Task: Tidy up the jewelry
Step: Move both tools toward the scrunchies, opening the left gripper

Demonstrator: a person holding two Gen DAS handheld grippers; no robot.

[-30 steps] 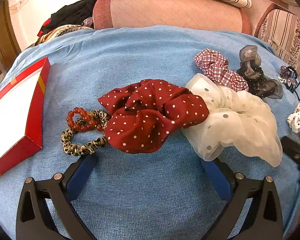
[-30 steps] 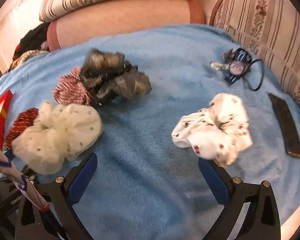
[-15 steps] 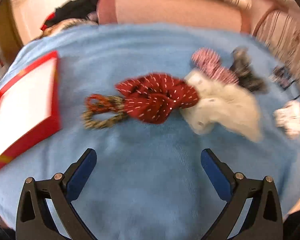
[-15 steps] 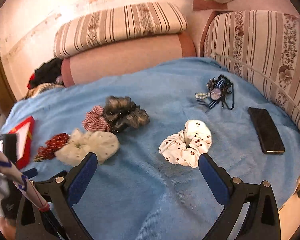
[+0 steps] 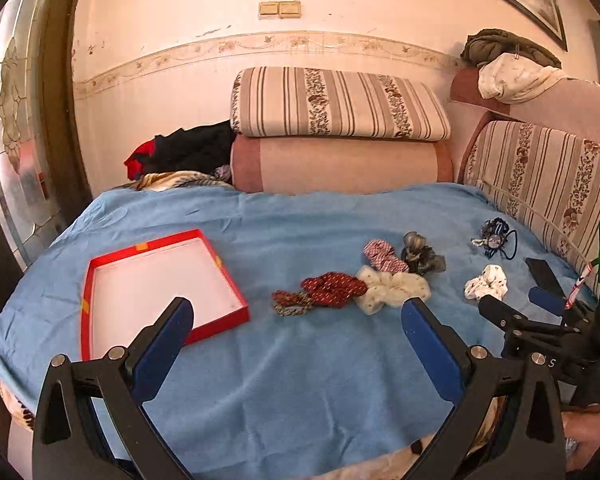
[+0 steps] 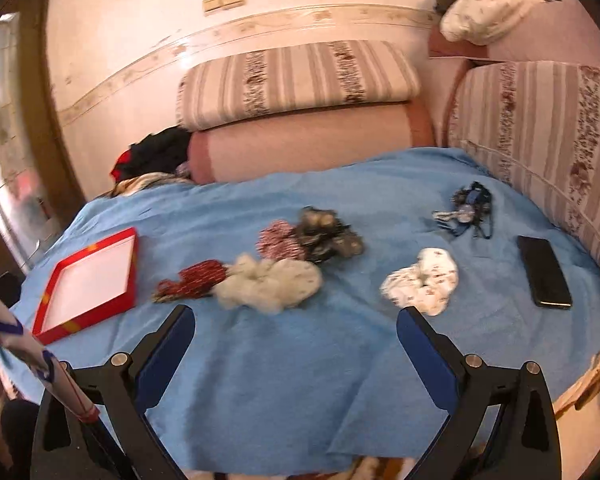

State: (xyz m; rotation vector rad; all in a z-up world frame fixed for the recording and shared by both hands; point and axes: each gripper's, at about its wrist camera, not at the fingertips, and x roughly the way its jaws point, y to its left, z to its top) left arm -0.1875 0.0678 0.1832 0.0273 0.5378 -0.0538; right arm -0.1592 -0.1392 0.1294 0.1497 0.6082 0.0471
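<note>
**Nothing boxed yet: both grippers empty above the near edge**

The blue blanket (image 5: 300,360) covers the whole work surface. On its left lies the red box (image 5: 100,280), open and white inside, with nothing in it. The left gripper (image 5: 296,316) and the right gripper (image 6: 294,320) both hang over the near edge with jaws spread wide and nothing between them. In the left view the right gripper shows at the right edge.

The pieces to sort lie in a loose band right of the box. The cream scrunchie (image 5: 394,289) is largest, touching the red dotted scrunchie (image 5: 334,289) on its left. Farther right and apart sits the white printed scrunchie (image 6: 422,282). Behind the cream one are the grey scrunchie (image 5: 422,259) and the plaid scrunchie (image 5: 382,255), side by side. At the left end, against the red one, lie the bead and leopard bands (image 5: 291,303). Far right is a tangle of blue ties (image 5: 494,238), with a phone (image 6: 544,272) near it.

By my reading, sorting has not begun. The next move calls for lowering 1 gripper onto a single piece, closing on its fabric, and carrying it left to the box. The touching pieces may drag along.
</note>
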